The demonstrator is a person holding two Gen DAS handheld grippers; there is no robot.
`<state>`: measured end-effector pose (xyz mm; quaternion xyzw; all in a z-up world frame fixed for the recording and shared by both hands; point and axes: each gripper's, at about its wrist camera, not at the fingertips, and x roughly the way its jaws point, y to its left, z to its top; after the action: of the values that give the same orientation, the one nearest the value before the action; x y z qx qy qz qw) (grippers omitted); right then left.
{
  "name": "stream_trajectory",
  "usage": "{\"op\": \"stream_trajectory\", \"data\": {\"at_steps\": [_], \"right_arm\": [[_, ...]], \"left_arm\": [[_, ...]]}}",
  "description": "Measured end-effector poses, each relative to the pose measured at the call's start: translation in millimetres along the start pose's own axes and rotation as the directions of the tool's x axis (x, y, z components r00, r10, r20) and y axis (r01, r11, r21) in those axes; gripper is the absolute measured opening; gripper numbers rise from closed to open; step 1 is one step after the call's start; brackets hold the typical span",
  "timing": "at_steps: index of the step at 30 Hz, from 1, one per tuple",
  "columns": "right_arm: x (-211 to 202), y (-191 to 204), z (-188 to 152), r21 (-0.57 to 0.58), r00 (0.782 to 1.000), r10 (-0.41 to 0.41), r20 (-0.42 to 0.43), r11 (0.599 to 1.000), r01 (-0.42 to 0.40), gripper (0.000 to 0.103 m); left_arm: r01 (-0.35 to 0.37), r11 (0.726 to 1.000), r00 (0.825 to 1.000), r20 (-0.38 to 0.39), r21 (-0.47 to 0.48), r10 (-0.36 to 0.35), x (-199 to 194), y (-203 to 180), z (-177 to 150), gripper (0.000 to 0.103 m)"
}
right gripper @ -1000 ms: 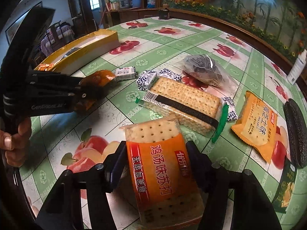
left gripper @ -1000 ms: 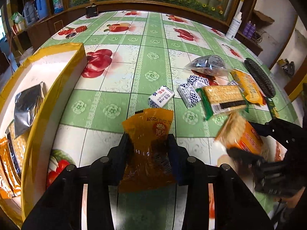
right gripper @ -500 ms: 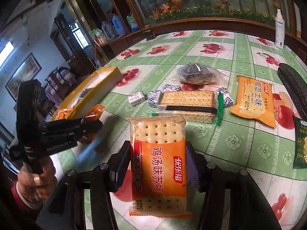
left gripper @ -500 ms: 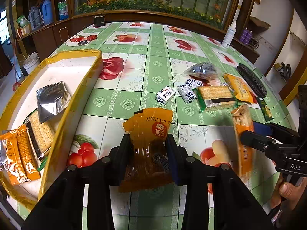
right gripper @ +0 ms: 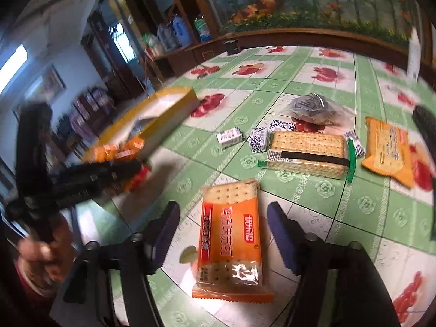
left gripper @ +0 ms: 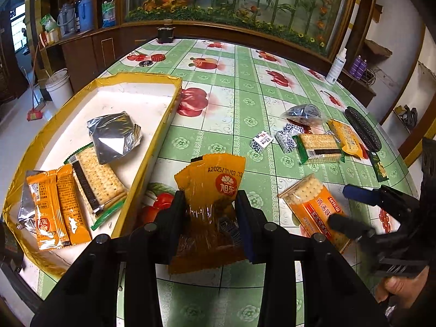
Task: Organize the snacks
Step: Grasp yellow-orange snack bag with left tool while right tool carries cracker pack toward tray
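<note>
On the green fruit-print tablecloth, just right of the yellow-rimmed tray, the left gripper is clamped on an orange snack sachet, carried clear of the cloth, judged bound for the tray, where matching orange sachets, a cracker pack and a silver pouch already lie.

The right gripper has its jaws opening; the orange soda-cracker pack lies between them, its pads clear of it on both sides. The pack appears to rest flat on the cloth, probably dropped short of the tray.

Against half a second earlier, that pack was gripped upright; now it is released. The tray sits nearer in the left view.

Unsorted snacks remain beyond: a green-trimmed cracker pack, wrapped candies, an orange biscuit bag.
</note>
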<state>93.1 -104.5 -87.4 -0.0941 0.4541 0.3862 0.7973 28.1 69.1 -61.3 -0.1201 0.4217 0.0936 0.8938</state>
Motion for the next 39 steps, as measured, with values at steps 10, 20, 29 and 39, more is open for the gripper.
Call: {"op": "stream_trajectory", "data": {"at_steps": [10, 20, 29, 39], "right_arm": [[23.8, 10.7, -20.4, -0.02, 0.988, -0.142, -0.062, 0.99, 0.141, 0.054], [-0.1, 7.4, 4.4, 0.087, 0.998, -0.034, 0.043, 0.996, 0.03, 0.054], [12.2, 48.2, 32.2, 0.027, 0.996, 0.051, 0.071, 0.998, -0.053, 0.054], [37.2, 96.5, 59.6, -0.051, 0.99, 0.127, 0.065, 0.991, -0.124, 0.054]], "left_arm": [[0.009, 1.0, 1.0, 0.011, -0.014, -0.009, -9.0, 7.0, -2.4, 0.035], [-0.056, 0.998, 0.995, 0.081, -0.001, 0.056, -31.4, 12.9, 3.6, 0.035], [-0.136, 0.99, 0.984, 0.11, -0.034, 0.138, -38.6, 42.2, 6.9, 0.035], [-0.18, 0.978, 0.976, 0.107, -0.11, 0.191, -38.9, 87.2, 8.1, 0.035]]}}
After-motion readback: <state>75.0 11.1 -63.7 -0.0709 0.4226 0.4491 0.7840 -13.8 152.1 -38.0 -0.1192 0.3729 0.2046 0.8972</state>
